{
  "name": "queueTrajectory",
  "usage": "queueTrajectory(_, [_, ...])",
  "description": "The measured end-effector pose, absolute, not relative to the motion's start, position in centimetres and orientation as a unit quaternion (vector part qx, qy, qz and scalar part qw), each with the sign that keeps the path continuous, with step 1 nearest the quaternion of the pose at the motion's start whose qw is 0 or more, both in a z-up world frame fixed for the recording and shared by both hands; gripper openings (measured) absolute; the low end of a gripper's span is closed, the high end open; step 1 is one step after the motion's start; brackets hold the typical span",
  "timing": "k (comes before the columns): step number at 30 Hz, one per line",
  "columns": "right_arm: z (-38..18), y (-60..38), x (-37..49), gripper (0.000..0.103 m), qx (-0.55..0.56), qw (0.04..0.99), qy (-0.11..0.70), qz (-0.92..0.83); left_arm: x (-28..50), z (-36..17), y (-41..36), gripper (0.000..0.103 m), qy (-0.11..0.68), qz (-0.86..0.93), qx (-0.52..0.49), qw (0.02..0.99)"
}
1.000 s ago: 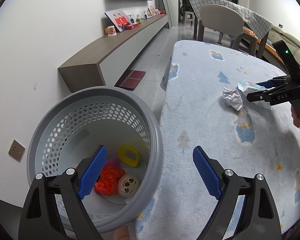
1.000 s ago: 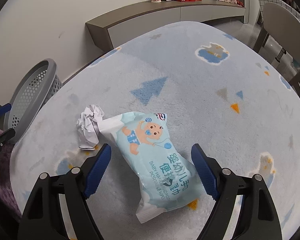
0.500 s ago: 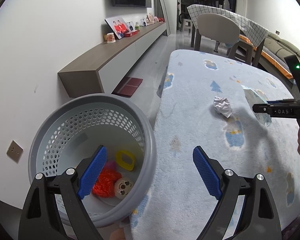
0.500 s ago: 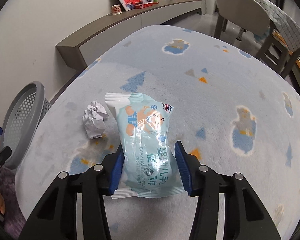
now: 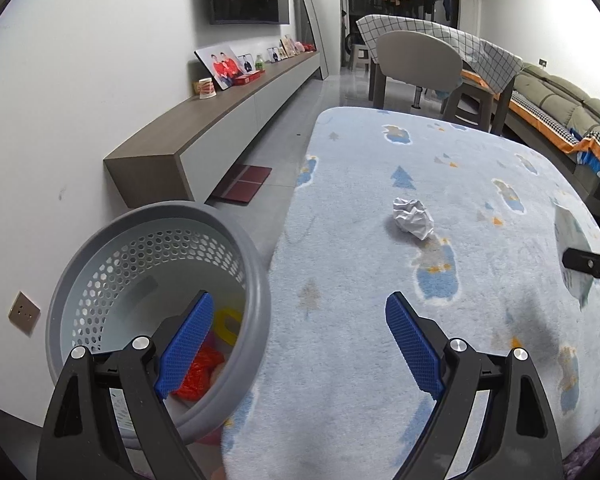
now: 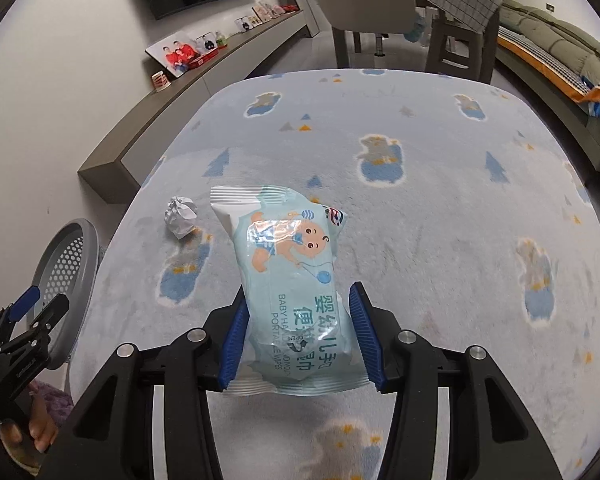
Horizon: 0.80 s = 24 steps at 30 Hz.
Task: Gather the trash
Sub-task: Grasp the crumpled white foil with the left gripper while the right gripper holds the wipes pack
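At 9 o'clock from me stands the grey perforated basket (image 5: 256, 280), off the left edge of the pale blue patterned rug (image 5: 360, 240). Inside it I see a yellow ring (image 5: 229, 322) and a crumpled orange-red bag (image 5: 198, 372); the rest of its floor is hidden behind my left finger.

My left gripper (image 5: 296, 344) hangs over the basket's rim and the rug's edge with its 2 blue pads spread wide and nothing between them: one pad sits over the basket's inside, the other over the rug.

At 12 o'clock from that gripper, well out on the rug, lies a crumpled ball of white paper (image 5: 414, 218), untouched and apart from both grippers. In the right wrist view the same ball sits at 10 o'clock from the pack.

At 3 o'clock is my right gripper (image 6: 298, 332). Its jaws have just been closing, and both blue pads now press the sides of the pack of baby wipes (image 6: 288, 264), which sticks forward from the fingers, above the rug. Its printed baby faces up, and the sealed far end points to 11 o'clock.
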State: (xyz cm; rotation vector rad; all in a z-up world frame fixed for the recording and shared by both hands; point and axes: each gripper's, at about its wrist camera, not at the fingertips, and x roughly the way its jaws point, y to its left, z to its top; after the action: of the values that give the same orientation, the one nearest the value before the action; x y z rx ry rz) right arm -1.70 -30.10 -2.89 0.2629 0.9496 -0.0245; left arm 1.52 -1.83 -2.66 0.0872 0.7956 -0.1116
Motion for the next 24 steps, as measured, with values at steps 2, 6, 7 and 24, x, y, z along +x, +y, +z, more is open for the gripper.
queueTrajectory(2, [-3.2,-30.9,-2.6,0.048,0.143,0.880,0.453,-0.022,1.7,-2.6,-2.6,0.086,0.387,-0.058,0.045,0.919])
queueTrajectory(6, [-3.8,-31.9,-4.3,0.048,0.157,0.878,0.451,-0.037,2.2,-2.5,-4.8,0.086,0.384,-0.071,0.053,0.919])
queueTrajectory(7, [-3.8,-32.0,-4.6,0.048,0.160,0.878,0.449,-0.040,2.4,-2.6,-5.3,0.086,0.383,-0.074,0.056,0.919])
queueTrajectory(24, [-2.8,-34.4,-6.5,0.048,0.205,0.880,0.427,-0.019,11.2,-7.4,-13.7,0.086,0.433,-0.068,0.098,0.893])
